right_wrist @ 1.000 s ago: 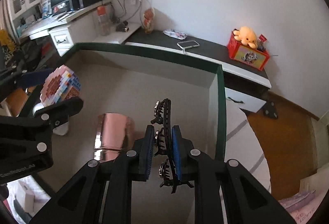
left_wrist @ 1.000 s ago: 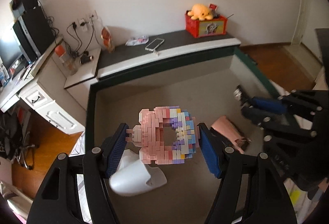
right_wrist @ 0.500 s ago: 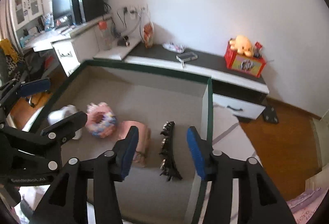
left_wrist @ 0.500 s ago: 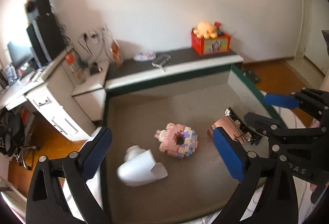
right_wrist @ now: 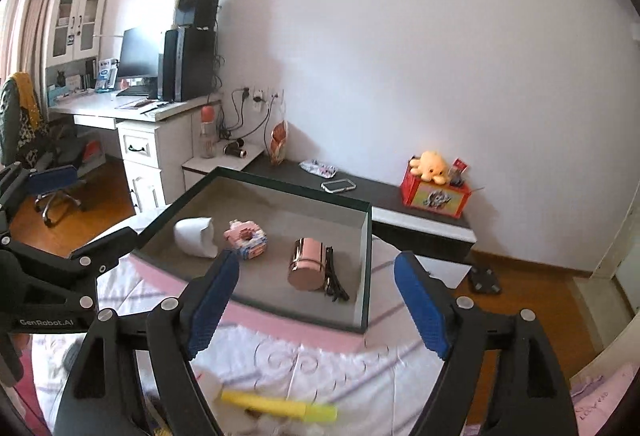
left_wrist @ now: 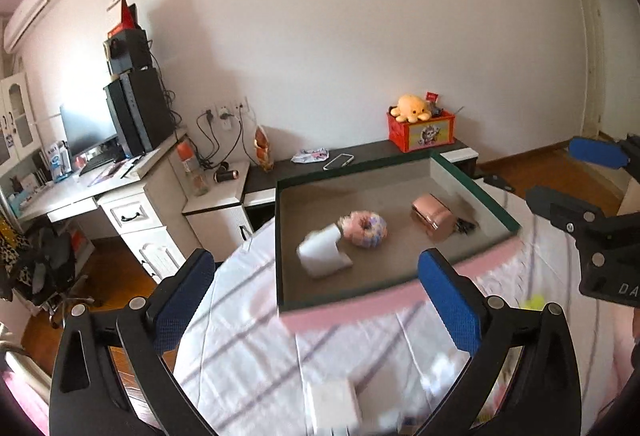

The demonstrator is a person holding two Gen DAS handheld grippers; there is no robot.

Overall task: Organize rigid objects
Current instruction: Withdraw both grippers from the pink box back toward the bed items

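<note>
Now both grippers, left gripper (left_wrist: pixel 320 278) and right gripper (right_wrist: pixel 316 302), empty, jaws just opened wide. Yellow marker (right_wrist: pixel 280 405) near, on bedspread (right_wrist: pixel 340 368): light, stiff, slick; pinch mid-barrel.

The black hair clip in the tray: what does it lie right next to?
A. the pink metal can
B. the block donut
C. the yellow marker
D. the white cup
A. In the right wrist view the black hair clip lies along the side of the pink metal can, near the tray's right wall, while the white cup and block donut lie further left.
</note>
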